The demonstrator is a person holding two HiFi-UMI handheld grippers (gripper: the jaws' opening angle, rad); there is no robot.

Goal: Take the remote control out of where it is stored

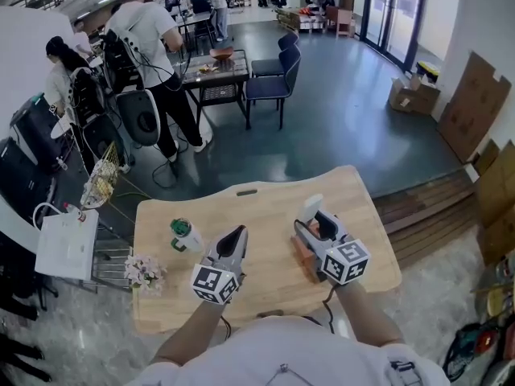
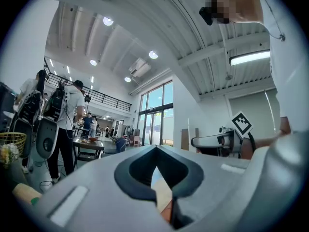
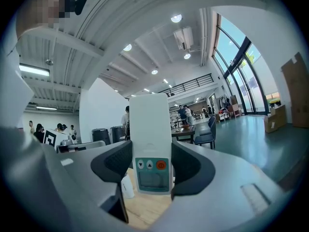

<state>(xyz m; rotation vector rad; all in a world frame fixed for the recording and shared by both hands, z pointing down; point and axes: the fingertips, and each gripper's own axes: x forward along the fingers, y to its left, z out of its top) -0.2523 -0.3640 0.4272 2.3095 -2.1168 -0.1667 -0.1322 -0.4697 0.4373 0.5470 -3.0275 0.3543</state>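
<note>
Two-handed, working above the wooden table (image 1: pixel 265 207). Clamping the white remote control (image 3: pixel 150 129) upright between the pads of the right gripper (image 3: pixel 150 170), with its three buttons and small screen facing the camera, raised over the right part of the table. Holding the left gripper (image 1: pixel 239 233) just beside it, jaws pressed together on nothing, near a green-capped bottle (image 1: pixel 184 235) and a small flower bunch (image 1: pixel 143 270).
</note>
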